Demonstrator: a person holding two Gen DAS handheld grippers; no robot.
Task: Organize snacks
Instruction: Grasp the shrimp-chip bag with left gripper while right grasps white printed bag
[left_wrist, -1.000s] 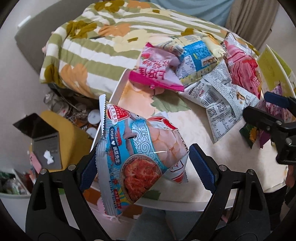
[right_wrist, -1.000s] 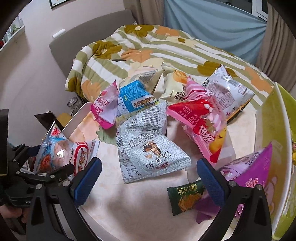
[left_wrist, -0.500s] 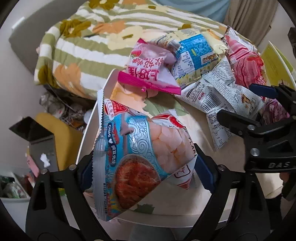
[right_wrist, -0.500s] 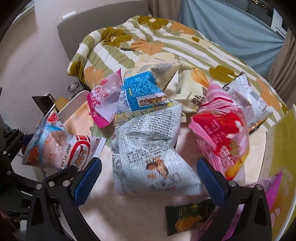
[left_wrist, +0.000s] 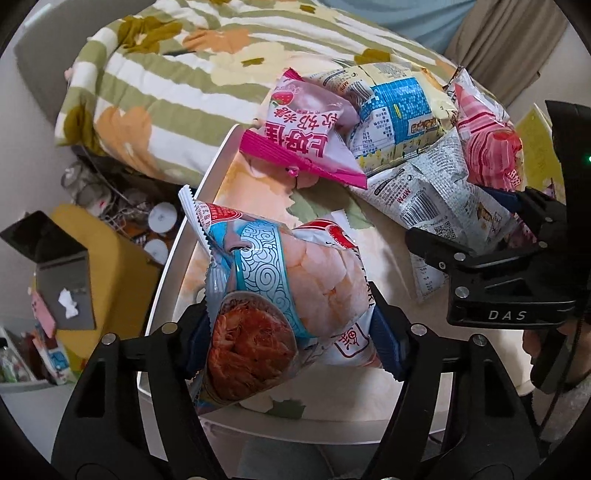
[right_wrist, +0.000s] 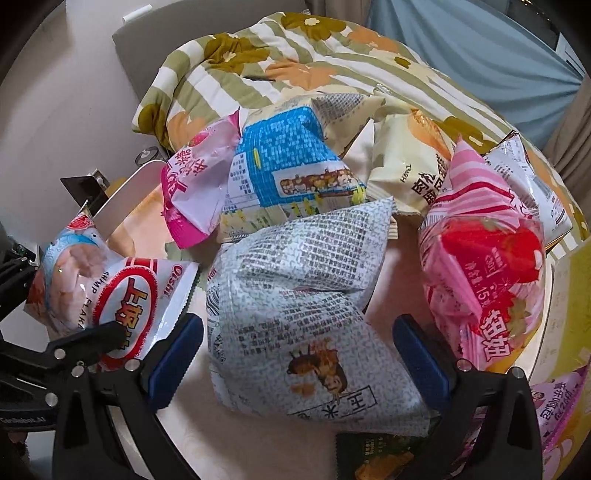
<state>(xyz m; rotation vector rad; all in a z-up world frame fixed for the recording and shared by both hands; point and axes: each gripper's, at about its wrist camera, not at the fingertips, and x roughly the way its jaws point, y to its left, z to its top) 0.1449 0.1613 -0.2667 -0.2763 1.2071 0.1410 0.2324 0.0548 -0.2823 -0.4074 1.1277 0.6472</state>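
A left gripper (left_wrist: 291, 332) clamps a shrimp-flake bag (left_wrist: 280, 306) by its lower end, the bag's long axis rising away from the fingers over the near-left rim of the round table (left_wrist: 173, 273). The right gripper (right_wrist: 295, 358) hovers with jaws wide and empty astride the newsprint-patterned bag (right_wrist: 303, 317), which lies dead ahead, its length running away from the claw. That bag sits mid-table, touching the blue-panelled bag (right_wrist: 291, 166) behind and close beside the pink-and-red bag (right_wrist: 487, 280) to its right. The right hand is plainly nearer; it appears poised to descend and close.
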